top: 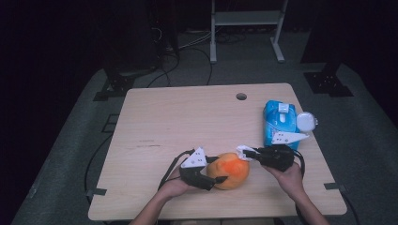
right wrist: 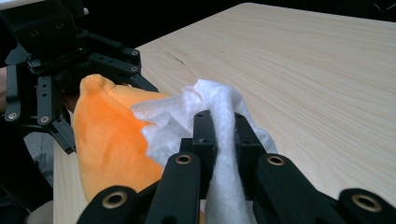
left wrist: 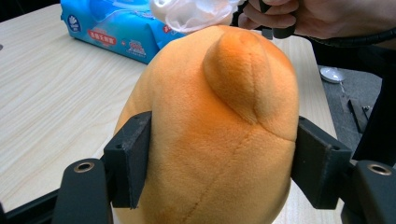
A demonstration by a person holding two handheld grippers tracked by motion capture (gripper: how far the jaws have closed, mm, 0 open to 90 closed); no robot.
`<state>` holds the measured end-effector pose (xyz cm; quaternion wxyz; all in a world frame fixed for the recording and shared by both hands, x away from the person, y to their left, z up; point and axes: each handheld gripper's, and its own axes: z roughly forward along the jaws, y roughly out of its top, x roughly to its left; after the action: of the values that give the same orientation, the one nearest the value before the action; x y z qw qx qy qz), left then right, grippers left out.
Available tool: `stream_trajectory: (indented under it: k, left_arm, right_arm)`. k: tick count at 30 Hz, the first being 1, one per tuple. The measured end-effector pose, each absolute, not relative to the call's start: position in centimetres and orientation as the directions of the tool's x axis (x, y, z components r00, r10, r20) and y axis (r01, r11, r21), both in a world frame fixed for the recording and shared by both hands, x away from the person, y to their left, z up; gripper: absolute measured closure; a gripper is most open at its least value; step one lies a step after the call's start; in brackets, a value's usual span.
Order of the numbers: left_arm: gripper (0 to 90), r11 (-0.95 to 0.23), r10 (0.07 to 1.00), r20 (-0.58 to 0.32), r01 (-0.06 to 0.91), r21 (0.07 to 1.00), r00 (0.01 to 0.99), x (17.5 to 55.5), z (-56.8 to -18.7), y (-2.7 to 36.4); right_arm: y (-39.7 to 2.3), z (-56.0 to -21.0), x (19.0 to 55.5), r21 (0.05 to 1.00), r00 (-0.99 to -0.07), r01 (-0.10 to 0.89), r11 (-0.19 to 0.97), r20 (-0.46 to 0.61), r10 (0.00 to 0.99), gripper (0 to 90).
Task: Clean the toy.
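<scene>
With my left gripper (top: 217, 180) clamped on the orange plush toy (top: 230, 170) at the table's (top: 187, 117) near edge and my right gripper (right wrist: 223, 128) pinching the white wipe (right wrist: 205, 109), I should rub gently while bracing the toy firmly.

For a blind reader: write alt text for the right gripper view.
The right claw pinches a white wipe against an orange plush toy. Behind the toy, the left claw grips it, over a pale wooden table.
</scene>
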<state>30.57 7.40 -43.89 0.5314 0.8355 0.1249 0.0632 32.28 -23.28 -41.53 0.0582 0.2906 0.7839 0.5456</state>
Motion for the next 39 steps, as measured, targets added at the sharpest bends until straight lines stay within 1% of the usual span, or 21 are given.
stream_trajectory:
  k: [4,6,8,11,14,19,23,25,27,28,30,33,35,39]
  left_arm:
    - [29.7,-0.387,0.288,-0.057,0.170,0.906,0.956,31.0,-44.0,7.9]
    - [29.6,-0.372,0.294,-0.079,0.190,0.909,0.952,31.2,-44.1,8.1]
    - [29.6,-0.369,0.293,-0.082,0.192,0.910,0.952,31.3,-44.2,8.1]
    - [29.6,-0.375,0.295,-0.079,0.191,0.907,0.952,31.3,-44.1,8.1]
    - [29.6,-0.371,0.300,-0.090,0.203,0.906,0.950,31.4,-44.1,8.3]
    - [29.4,-0.362,0.310,-0.105,0.219,0.906,0.945,31.7,-44.1,8.9]
    - [29.3,-0.348,0.314,-0.122,0.234,0.908,0.942,31.9,-44.3,9.0]
    - [29.2,-0.351,0.311,-0.117,0.228,0.908,0.943,31.9,-44.2,8.8]
    - [29.0,-0.357,0.313,-0.115,0.229,0.906,0.943,31.9,-44.1,8.9]
    - [29.0,-0.355,0.316,-0.116,0.231,0.906,0.942,31.9,-44.1,9.0]
    - [28.9,-0.354,0.322,-0.119,0.236,0.905,0.939,32.0,-44.1,9.2]
    - [28.7,-0.343,0.329,-0.133,0.250,0.905,0.935,32.1,-44.1,9.4]
    - [28.6,-0.343,0.329,-0.134,0.250,0.905,0.935,32.2,-44.2,9.4]
    - [28.6,-0.344,0.327,-0.129,0.245,0.907,0.936,32.1,-44.2,9.2]
  right_arm:
    - [-23.7,-41.4,32.3,0.894,-0.816,0.394,0.213,0.234,0.529,82.3]
    - [-23.6,-41.0,32.0,0.907,-0.824,0.377,0.189,0.235,0.515,82.3]
    - [-23.1,-40.5,31.7,0.917,-0.838,0.356,0.182,0.227,0.496,82.3]
    - [-22.0,-40.5,31.5,0.914,-0.851,0.338,0.225,0.195,0.488,82.3]
    - [-22.3,-41.1,32.0,0.907,-0.843,0.364,0.210,0.225,0.488,82.3]
    - [-23.7,-41.9,32.5,0.894,-0.806,0.401,0.200,0.240,0.541,82.3]
    - [-23.8,-41.4,32.2,0.908,-0.811,0.385,0.164,0.247,0.530,82.3]
    - [-23.1,-41.0,32.0,0.917,-0.828,0.365,0.163,0.239,0.507,82.3]
    - [-22.3,-41.0,31.8,0.916,-0.842,0.353,0.192,0.221,0.493,82.3]
    - [-22.1,-41.1,31.8,0.914,-0.844,0.347,0.212,0.206,0.495,82.3]
    - [-22.1,-41.3,31.9,0.910,-0.842,0.359,0.207,0.220,0.493,82.3]
    - [-22.6,-41.8,32.2,0.896,-0.821,0.379,0.231,0.211,0.530,82.2]
    - [-23.0,-42.1,32.3,0.893,-0.813,0.392,0.222,0.223,0.538,82.2]
    - [-22.4,-41.1,31.8,0.911,-0.832,0.356,0.207,0.207,0.515,82.2]
